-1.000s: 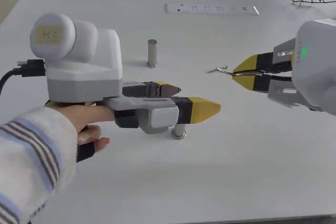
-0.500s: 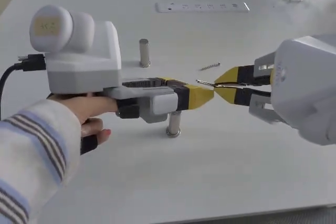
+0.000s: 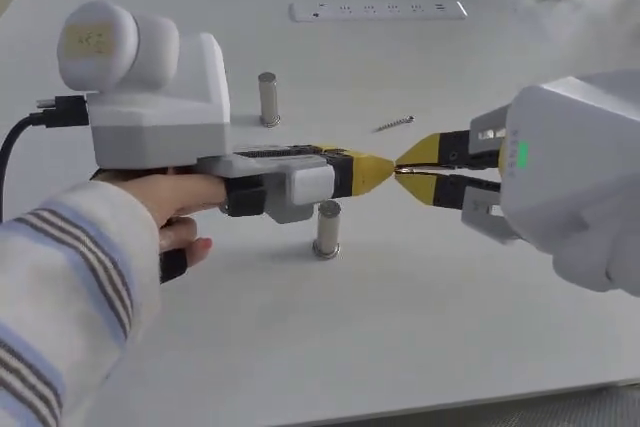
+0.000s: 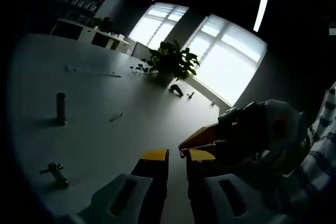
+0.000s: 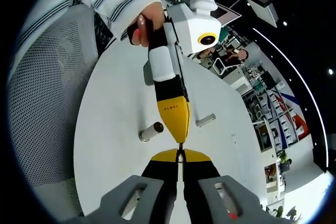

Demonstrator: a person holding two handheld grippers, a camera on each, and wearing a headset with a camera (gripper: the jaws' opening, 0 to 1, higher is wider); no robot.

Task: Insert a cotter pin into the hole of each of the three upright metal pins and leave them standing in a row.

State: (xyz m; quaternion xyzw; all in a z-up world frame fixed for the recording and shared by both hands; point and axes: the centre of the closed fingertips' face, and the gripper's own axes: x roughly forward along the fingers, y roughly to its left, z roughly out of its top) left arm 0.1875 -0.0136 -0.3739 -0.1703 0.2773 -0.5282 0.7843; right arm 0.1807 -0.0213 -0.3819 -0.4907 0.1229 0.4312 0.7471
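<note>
Right gripper: jaws pinched almost closed on one thin cotter pin, held above the table. Left gripper: narrow gap between jaws, tips nose to nose with the right's; cannot tell whether it touches the cotter pin.

Count, head view:
- Upright metal pins, two: far pin and near pin, which sits just under the left gripper.
- Loose thin metal piece, one, lying flat between them.
- Power strip, one, at the far edge.
</note>
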